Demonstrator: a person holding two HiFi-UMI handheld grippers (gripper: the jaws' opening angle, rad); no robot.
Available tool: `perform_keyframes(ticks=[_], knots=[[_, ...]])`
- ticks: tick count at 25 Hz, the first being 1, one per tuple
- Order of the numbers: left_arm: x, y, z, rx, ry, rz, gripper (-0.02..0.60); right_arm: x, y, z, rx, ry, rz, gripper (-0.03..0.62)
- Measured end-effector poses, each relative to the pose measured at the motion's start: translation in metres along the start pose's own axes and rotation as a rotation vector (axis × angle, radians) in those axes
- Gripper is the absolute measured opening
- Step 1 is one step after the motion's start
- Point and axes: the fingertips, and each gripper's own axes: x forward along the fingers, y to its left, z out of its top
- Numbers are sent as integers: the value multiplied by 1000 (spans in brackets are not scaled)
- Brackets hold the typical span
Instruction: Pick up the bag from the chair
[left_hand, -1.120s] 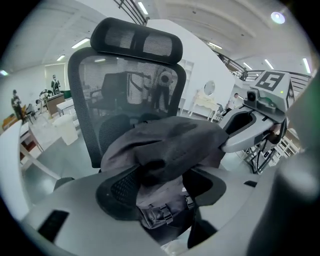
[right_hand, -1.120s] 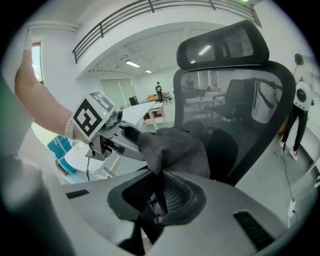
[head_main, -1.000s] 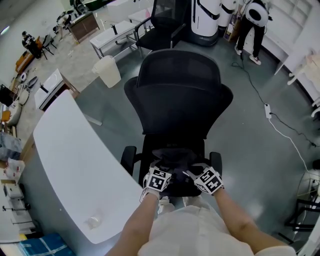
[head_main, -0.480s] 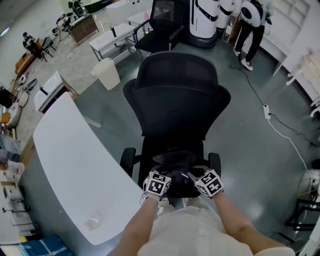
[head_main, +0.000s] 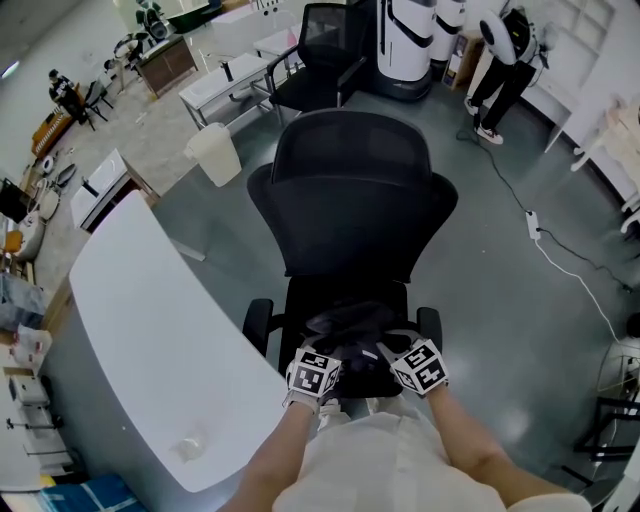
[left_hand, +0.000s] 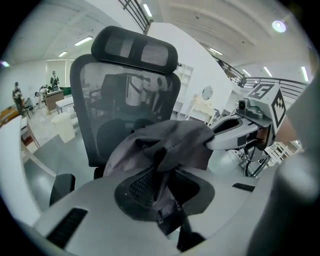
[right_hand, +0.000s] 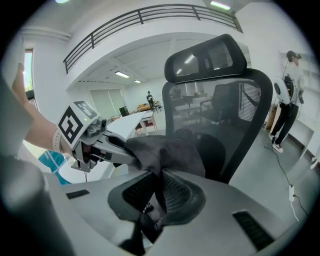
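A dark grey bag (head_main: 350, 325) lies crumpled on the seat of a black mesh office chair (head_main: 352, 200). My left gripper (head_main: 330, 350) is at the bag's near left and is shut on a fold of its fabric. My right gripper (head_main: 388, 348) is shut on the fabric at the near right. In the left gripper view the bag (left_hand: 165, 142) bunches up between my jaws (left_hand: 161, 187), and the right gripper (left_hand: 235, 131) pinches its far corner. In the right gripper view the bag (right_hand: 167, 152) rises from my jaws (right_hand: 154, 192), and the left gripper (right_hand: 100, 145) holds its left side.
A long white table (head_main: 150, 330) runs close along the chair's left. A white bin (head_main: 215, 150) and a second black chair (head_main: 320, 50) stand behind. A person (head_main: 505, 55) stands at the back right beside white machines (head_main: 405, 40). A cable (head_main: 560, 260) crosses the grey floor.
Both grippers have drawn slightly toward me with the bag's fabric still pinched. The chair has not visibly shifted.
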Motion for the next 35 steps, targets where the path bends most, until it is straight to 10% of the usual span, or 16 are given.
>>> perform_keyframes(ticks=[35], knots=[[-133, -20, 180, 66, -461, 40, 66, -113, -2, 189, -22, -526, -70, 44]])
